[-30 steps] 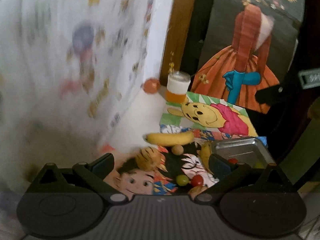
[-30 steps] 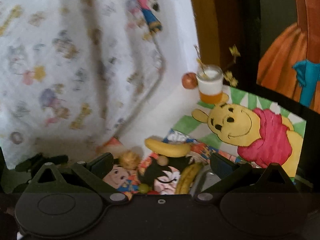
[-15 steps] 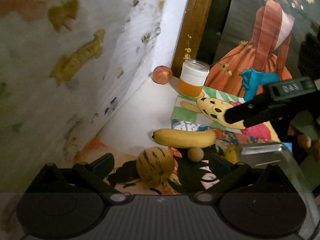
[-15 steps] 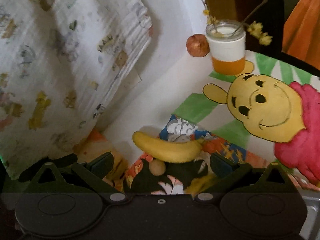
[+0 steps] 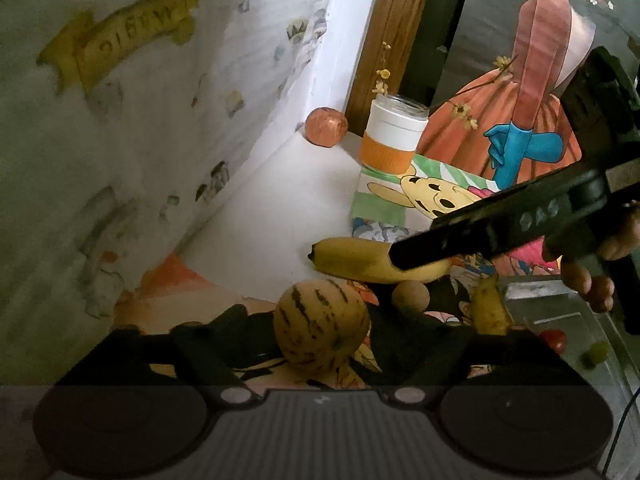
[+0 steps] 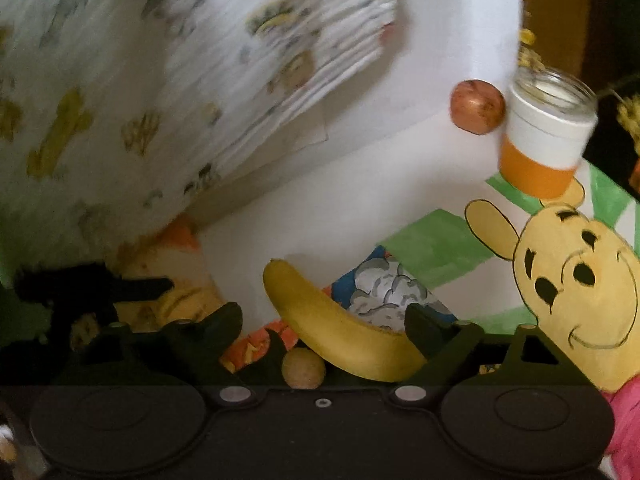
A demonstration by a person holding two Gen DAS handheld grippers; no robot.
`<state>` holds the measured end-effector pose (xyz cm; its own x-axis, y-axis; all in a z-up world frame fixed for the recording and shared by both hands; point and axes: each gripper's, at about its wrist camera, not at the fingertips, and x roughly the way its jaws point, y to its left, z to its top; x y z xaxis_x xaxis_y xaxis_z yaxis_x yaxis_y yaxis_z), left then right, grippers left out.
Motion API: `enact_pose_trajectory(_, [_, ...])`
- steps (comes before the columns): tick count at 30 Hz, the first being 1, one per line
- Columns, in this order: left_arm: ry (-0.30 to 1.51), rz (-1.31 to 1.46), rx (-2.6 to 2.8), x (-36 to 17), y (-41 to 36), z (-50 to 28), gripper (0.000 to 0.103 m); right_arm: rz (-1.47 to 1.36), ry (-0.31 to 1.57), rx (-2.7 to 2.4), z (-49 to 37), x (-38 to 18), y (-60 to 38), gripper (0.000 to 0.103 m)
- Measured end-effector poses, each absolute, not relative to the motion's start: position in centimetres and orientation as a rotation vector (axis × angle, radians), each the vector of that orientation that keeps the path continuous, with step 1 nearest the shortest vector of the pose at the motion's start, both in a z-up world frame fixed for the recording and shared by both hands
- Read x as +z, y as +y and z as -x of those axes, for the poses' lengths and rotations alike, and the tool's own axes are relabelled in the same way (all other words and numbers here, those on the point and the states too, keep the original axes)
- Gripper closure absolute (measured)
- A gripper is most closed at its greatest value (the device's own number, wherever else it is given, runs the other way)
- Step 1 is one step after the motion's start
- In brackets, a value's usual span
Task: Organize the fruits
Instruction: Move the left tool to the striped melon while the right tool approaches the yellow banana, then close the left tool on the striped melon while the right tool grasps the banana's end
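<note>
Approach-to-grasp step. Left gripper (image 5: 320,344) jaws just narrowing, still spread around the striped melon (image 5: 321,326), beside the tray (image 5: 600,364). Right gripper (image 6: 324,328) likewise straddles the banana (image 6: 340,328). Next: close, lift.

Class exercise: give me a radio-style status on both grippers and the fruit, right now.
Left gripper open, jaws just closing around striped melon, not pressing. Right gripper open, just closing over banana. Small brown ball beside banana; tray waiting.
</note>
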<state>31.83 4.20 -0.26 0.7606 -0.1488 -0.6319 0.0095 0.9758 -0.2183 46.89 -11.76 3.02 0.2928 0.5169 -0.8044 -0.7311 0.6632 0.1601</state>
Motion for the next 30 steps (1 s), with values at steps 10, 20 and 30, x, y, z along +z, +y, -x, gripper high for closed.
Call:
enact_pose_trajectory(10, [0.711,0.212,-0.096,-0.8,4.4,-32.3,0.043,0.354,0.925,0.848,-46.7,2.2,-11.3,0.025])
enact_pose_trajectory(20, [0.719,0.231,-0.095,-0.9,4.7,-32.3,0.045,0.466,0.899,0.857,-46.6,1.0,-9.9,0.037])
enact_pose_trajectory(30, [0.717,0.238,-0.090,-0.9,4.7,-32.2,0.045,0.454,0.886,0.865,-46.6,0.2,-9.6,0.062])
